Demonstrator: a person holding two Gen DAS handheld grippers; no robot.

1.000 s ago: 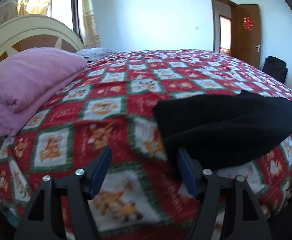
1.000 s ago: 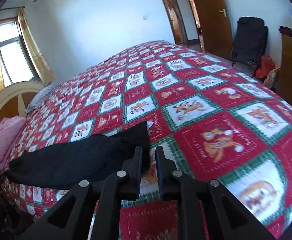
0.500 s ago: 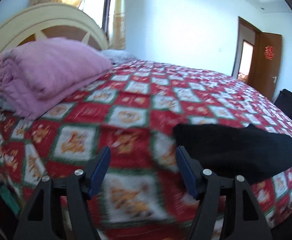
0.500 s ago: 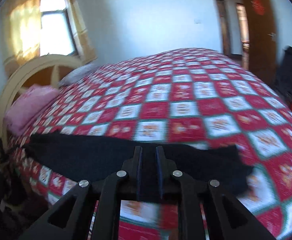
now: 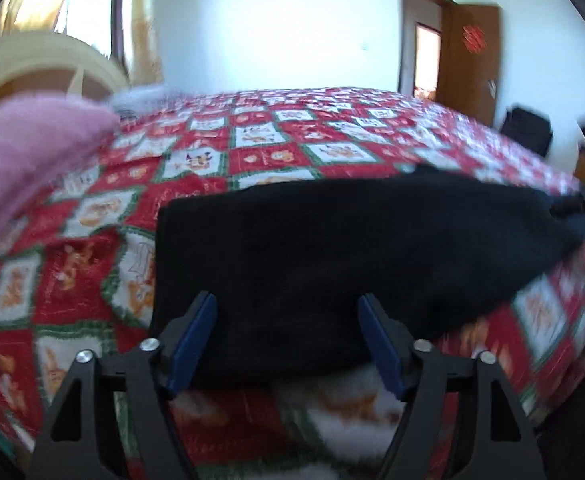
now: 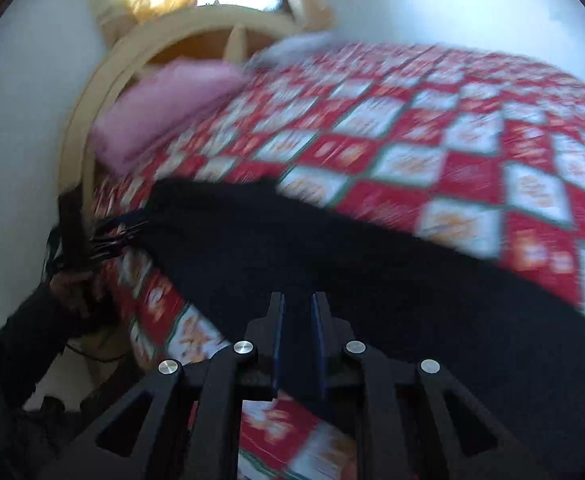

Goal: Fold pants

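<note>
A red-and-white patchwork quilted bed carries black fabric pants ahead of the spread-apart left tool. The right tool pinches their blurred edge.

Left gripper: jaws wide apart, blue-padded fingers splayed to either side, nothing between them. Black linkages frame the near bottom of its view.

Right gripper: jaws nearly together, a narrow gap between the pads, dark cloth pinched in it. View tilted, gripper rolled to one side.

Left gripper also shows at far left of the right wrist view, blurred, held by a dark-sleeved arm.
</note>
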